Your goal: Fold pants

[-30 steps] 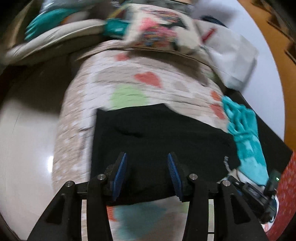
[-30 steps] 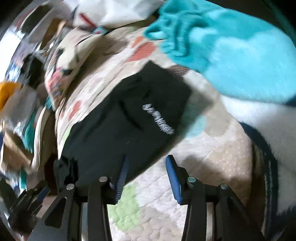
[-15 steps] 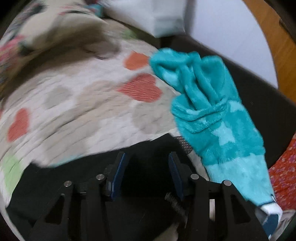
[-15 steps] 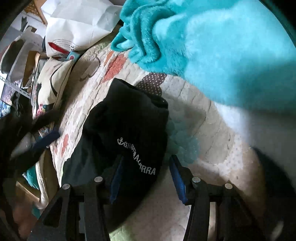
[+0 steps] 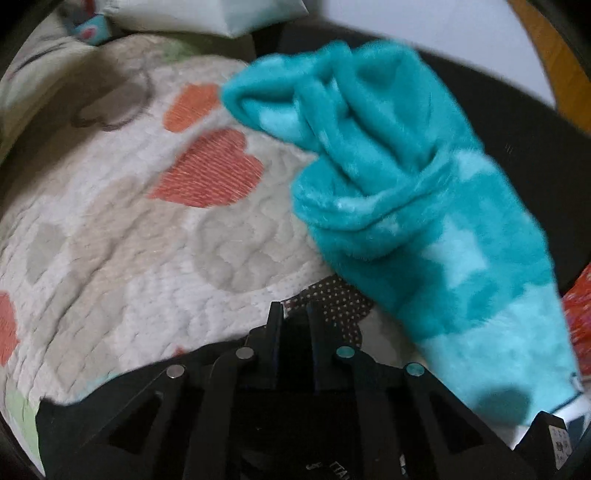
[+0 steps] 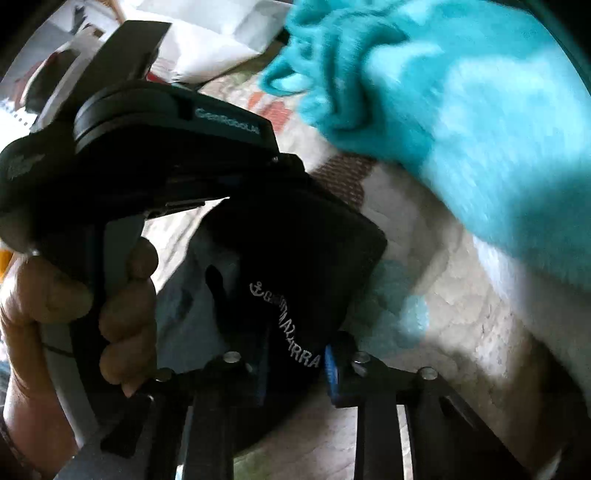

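Black pants [image 5: 70,435] lie folded on a heart-patterned quilt [image 5: 129,240]. My left gripper [image 5: 293,314] points steeply down at their far corner, beside a teal fleece blanket [image 5: 406,184]. Its jaws are closing and stand narrow, with black fabric pinched between them. In the right wrist view the pants [image 6: 295,240] show white lettering along the near edge. My right gripper [image 6: 293,365] is closing on that lettered edge, and the cloth bunches between its pads. The left gripper's body [image 6: 166,122], held by a hand [image 6: 122,295], reaches over the pants from the left.
The teal blanket [image 6: 480,129] is heaped along the right side of the quilt [image 6: 443,332], close to the pants. A white bag [image 5: 240,14] lies at the quilt's far end. A dark edge [image 5: 517,129] runs behind the blanket.
The left gripper swept right across the quilt to the pants' corner by the teal blanket and narrowed on the fabric. The right gripper's jaws narrowed on the lettered edge.
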The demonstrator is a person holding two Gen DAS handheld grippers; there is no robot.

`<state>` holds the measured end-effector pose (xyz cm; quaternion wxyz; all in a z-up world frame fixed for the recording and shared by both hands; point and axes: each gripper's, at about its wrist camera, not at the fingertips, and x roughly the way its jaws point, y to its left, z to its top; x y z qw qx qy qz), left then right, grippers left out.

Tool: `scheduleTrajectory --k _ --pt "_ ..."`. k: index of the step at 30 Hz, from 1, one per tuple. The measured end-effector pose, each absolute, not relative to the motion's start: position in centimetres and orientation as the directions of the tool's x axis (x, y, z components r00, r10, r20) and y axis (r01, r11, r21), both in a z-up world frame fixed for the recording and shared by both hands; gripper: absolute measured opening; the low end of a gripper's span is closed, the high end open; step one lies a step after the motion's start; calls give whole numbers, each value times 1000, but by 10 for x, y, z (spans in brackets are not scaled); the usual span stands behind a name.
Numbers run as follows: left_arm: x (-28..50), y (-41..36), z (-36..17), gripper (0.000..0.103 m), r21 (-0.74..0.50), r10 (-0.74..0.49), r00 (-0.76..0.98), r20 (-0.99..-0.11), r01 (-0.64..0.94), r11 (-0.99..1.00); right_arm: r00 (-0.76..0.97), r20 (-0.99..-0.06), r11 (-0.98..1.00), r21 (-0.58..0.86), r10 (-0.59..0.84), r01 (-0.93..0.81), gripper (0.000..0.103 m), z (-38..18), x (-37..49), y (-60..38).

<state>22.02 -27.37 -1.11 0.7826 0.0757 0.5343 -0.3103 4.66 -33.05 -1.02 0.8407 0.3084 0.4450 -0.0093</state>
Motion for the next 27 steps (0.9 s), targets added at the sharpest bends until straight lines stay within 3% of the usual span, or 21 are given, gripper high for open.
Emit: scheduleTrajectory --k 7,12,23,27 --pt "196 -172 58 12 -352 -526 341 -779 457 817 654 -697 913 407 292 26 14 47 37 -270" --pt "176 -68 76 10 -469 -563 416 -715 313 826 629 -706 944 277 326 -179 13 68 25 -199" --pt "129 111 3 9 -677 -557 522 -646 -57 733 536 -791 852 -36 296 -523 12 33 1 -47" --pt "121 142 -31 9 -696 -528 525 -668 -186 694 543 -798 790 -147 260 -595 24 16 -20 -15"
